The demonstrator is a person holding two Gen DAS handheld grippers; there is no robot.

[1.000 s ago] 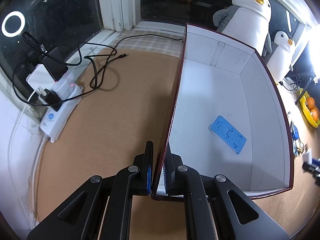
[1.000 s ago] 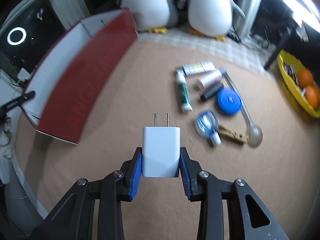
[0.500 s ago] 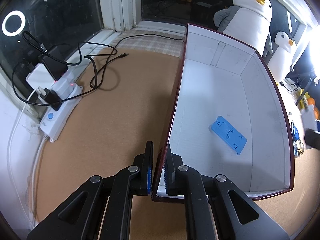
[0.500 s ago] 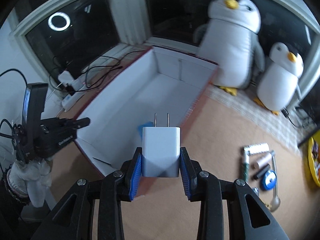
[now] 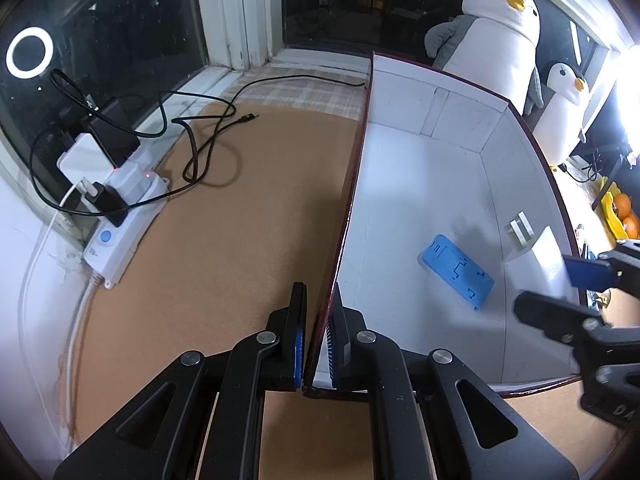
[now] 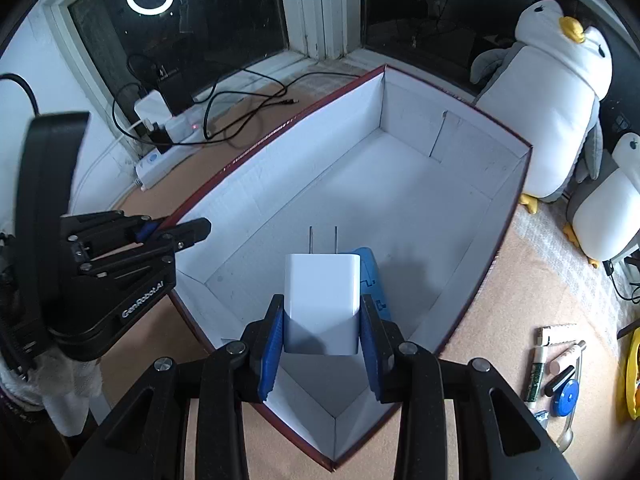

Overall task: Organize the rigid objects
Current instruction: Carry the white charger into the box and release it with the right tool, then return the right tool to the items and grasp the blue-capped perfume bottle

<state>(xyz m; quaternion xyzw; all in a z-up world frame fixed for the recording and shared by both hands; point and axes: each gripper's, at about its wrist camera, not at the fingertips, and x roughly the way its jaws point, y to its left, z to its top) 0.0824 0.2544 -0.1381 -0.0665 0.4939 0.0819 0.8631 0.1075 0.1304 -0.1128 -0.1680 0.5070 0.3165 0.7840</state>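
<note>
Brown floor [image 5: 224, 264]: box [image 6: 400, 184], power strip [image 5: 124, 236], penguins [image 6: 548, 92].

"GenRobotAI" was printed in white on the black body of the left gripper [image 6: 176, 229]; no other text was legible.

I count one box [image 6: 500, 216], with one blue phone stand [image 5: 456, 272] inside it and my one white charger [image 6: 322, 300] above it. Two plush penguins [image 6: 548, 92] stand beside the box; one power strip [image 5: 120, 236] lies near it.
</note>
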